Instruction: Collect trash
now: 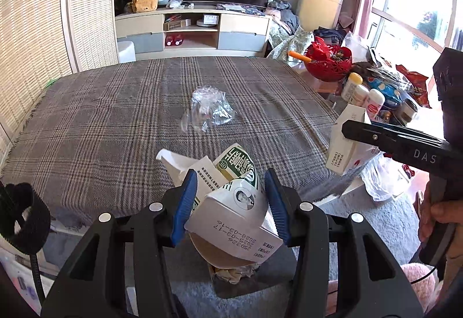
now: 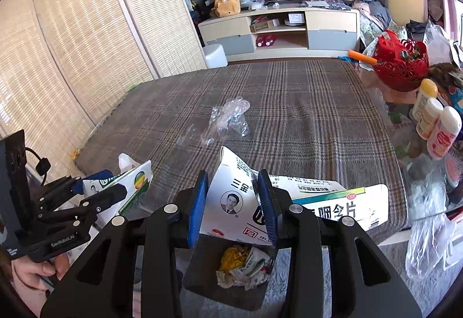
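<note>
A crumpled green-and-white carton (image 1: 231,196) is clamped between the blue pads of the left gripper (image 1: 230,202), and a flattened white medicine box (image 2: 240,199) is likewise clamped in the right gripper (image 2: 233,202); both are held above a dark trash bin (image 2: 202,268) in which crumpled wrappers (image 2: 243,266) are seen. A clear plastic bag (image 1: 208,109) is noted lying well ahead on the plaid-covered table (image 1: 115,121), apart from both grippers. Bottles (image 2: 437,124) and a red basket (image 2: 402,69) are crowded along the right edge, clear of the bin.
</note>
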Available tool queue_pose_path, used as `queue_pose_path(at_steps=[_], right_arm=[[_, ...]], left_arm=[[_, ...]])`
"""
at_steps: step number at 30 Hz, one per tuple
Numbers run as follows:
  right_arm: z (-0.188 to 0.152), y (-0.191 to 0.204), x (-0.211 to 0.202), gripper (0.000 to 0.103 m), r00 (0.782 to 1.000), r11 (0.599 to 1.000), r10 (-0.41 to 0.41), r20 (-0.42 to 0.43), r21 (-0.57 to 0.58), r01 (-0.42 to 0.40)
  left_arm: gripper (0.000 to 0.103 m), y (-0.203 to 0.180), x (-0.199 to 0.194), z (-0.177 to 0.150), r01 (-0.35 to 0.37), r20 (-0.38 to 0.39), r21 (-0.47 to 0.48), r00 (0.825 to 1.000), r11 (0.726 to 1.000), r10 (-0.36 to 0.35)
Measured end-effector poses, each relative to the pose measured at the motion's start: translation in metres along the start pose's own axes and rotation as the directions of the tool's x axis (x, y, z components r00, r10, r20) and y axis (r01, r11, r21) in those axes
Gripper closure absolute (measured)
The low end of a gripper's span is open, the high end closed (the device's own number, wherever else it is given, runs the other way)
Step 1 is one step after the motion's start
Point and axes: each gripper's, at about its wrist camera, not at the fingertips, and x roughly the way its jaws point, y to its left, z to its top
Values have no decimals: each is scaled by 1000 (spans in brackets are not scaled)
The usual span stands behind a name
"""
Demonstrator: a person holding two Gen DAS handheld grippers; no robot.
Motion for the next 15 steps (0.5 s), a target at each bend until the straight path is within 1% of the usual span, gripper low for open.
queue_pose_path(at_steps=[3,4,5,9,11,15], right_arm=[[-26,3,-7,66,1000,1000,14,-11,7,-14],[-36,3,-8,66,1000,1000,20,-17,12,-20],[-45,2,-8,66,999,1000,25,-23,17,-24],[-81,0,5,66,997,998,44,-70,39,-41],[-96,-1,20,66,993,997,55,-106,55,-50],[-118,-6,50,66,985,992,85,-152,106,-69]], left_arm=[[67,-7,-6,-24,11,-14,-1,1000,1000,-11],[73,-9,-6,-33,12,-24,-3,1000,1000,-12],[77,-12,-6,-40,13,-33,-6,999,1000,-13],[77,-13,5,-73,26,-83,-33,996,999,-28],[80,-13,20,-91,31,-121,-36,992,999,-35],[80,-12,49,-115,39,-193,-48,980,998,-48]])
